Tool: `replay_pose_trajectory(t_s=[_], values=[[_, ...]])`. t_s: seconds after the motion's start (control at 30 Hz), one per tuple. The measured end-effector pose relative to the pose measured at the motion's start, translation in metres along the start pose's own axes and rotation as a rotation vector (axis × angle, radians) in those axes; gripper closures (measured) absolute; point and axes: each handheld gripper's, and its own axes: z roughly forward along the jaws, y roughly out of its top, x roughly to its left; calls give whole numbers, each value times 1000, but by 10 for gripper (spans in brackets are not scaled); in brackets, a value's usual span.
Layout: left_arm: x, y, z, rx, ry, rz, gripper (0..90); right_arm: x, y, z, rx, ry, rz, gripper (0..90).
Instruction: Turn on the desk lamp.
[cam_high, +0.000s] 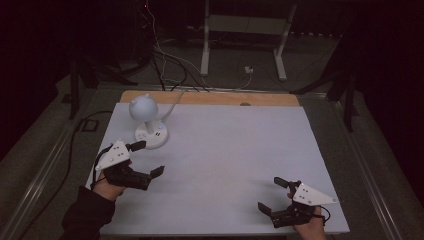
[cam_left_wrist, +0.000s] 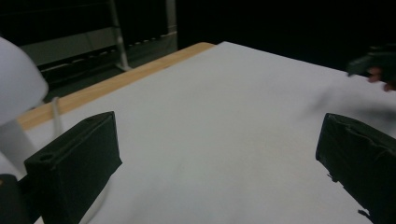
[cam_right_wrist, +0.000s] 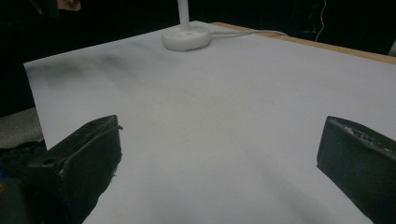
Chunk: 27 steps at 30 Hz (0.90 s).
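A small white desk lamp with a round head (cam_high: 143, 107) and a round base (cam_high: 151, 134) stands at the back left of the white table sheet (cam_high: 225, 150). My left gripper (cam_high: 149, 158) is open just in front of the base, its jaws spread wide and nothing between them. Near the front right edge, my right gripper (cam_high: 270, 194) is open and empty too. The left gripper view has the lamp head (cam_left_wrist: 14, 88) close at its left, beside the open gripper (cam_left_wrist: 219, 140). In the right gripper view, the lamp base (cam_right_wrist: 186, 37) lies far ahead of the open gripper (cam_right_wrist: 222, 140).
A strip of wooden tabletop (cam_high: 210, 98) runs along the back of the sheet. The lamp's white cable (cam_high: 172, 107) leads off over it. Behind the table are a white-legged stand (cam_high: 243, 35) and loose cables (cam_high: 165, 65) on the dark floor.
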Motion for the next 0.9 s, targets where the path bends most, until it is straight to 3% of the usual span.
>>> replay_pose_trajectory(t_s=[0.2,0.53,0.67,0.83,0.9], values=[[8,7,8,2,74,-18,3,0,0,0,1,2,2,0],[14,3,27,31,124,-44,3,-1,-1,1,6,1,-1,0],[19,4,34,20,171,-62,3,-1,-1,1,7,-1,3,0],[25,4,45,38,277,-81,3,-2,-1,1,8,-2,7,0],[26,4,47,44,280,-88,3,-2,-1,1,7,-2,8,0]])
